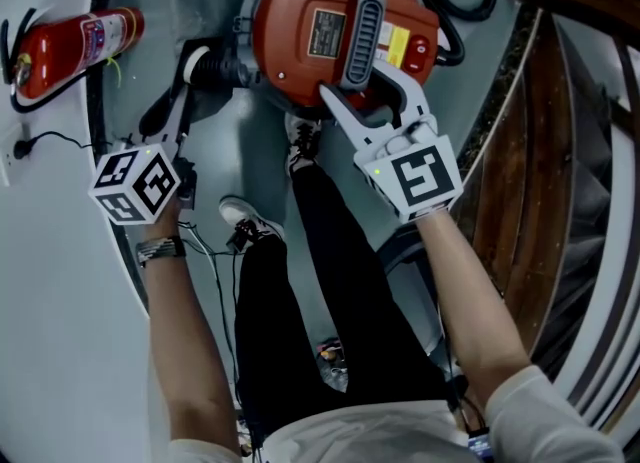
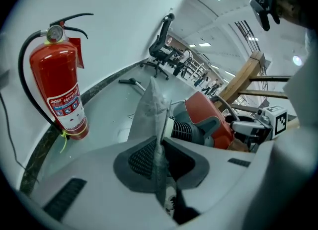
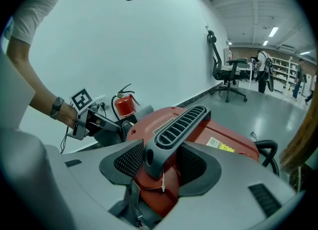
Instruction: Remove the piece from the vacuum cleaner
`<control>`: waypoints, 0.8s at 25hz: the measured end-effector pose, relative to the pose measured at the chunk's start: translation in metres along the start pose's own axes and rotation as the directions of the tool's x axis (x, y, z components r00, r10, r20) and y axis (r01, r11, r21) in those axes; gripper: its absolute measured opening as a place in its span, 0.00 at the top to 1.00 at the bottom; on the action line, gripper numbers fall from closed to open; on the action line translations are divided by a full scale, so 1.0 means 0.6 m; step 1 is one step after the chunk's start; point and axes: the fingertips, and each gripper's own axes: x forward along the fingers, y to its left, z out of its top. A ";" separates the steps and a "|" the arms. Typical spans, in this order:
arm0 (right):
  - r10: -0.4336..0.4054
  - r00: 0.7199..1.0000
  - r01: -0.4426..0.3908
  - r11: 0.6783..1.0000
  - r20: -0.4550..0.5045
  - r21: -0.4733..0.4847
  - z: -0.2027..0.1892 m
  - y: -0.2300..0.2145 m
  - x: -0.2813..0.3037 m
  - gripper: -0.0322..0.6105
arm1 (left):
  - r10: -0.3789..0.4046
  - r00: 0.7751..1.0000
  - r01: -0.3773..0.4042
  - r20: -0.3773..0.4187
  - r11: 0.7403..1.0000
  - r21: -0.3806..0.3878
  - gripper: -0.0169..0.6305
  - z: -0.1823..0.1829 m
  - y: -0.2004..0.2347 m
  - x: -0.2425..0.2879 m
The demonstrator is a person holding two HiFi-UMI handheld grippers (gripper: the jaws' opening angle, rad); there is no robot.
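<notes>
Head view: red vacuum cleaner (image 1: 300,31) sits at 12 o'clock on the floor, with the grey handle (image 1: 362,36) running across its top. Right gripper (image 1: 358,81) reaches up from 4 o'clock, fingers closed around that handle. Left gripper (image 1: 178,101) is at 9 o'clock of the machine, tips just beside the black hose socket (image 1: 215,69). Fire extinguisher (image 1: 75,41) lies at 10 o'clock by the wall. The person's black trousers (image 1: 320,281) fill the middle. Left gripper view: left gripper (image 2: 159,159) fingers are nearly together, pinching a thin grey piece (image 2: 151,110) that stands edge-on between the pads and sticks up toward 12 o'clock. The ribbed hose socket (image 2: 186,130) and the red body are right behind it at 2 o'clock. The extinguisher (image 2: 62,92) stands upright at 9 o'clock, an office chair (image 2: 160,50) far back at 12. Right gripper view: right gripper (image 3: 161,162) pads are clamped on both sides of the slotted handle (image 3: 174,129), red body beneath. The piece (image 3: 141,111) shows at 10 o'clock beside the extinguisher (image 3: 125,106).
</notes>
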 end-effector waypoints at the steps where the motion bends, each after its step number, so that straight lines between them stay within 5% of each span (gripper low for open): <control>1: -0.001 1.000 0.001 1.000 0.000 0.000 0.000 0.000 0.000 0.61 | -0.013 1.000 0.013 0.005 1.000 -0.016 0.92 0.000 0.001 0.001; 10: -0.008 1.000 0.008 1.000 0.003 -0.010 0.000 0.000 0.000 0.61 | -0.103 0.994 0.108 0.040 0.979 -0.175 0.92 -0.004 0.002 0.003; 14: -0.008 1.000 0.008 1.000 0.002 -0.007 -0.001 0.000 0.001 0.61 | -0.132 0.990 0.142 0.055 0.943 -0.302 0.92 -0.010 0.004 0.002; 18: -0.009 1.000 0.009 1.000 0.003 -0.008 0.000 -0.001 -0.001 0.61 | -0.107 0.989 0.141 0.099 0.875 -0.463 0.93 -0.022 0.019 0.001; 20: -0.009 1.000 0.009 1.000 0.002 -0.010 0.000 0.000 -0.001 0.61 | -0.066 0.994 0.101 0.091 0.888 -0.448 0.93 -0.029 0.034 -0.002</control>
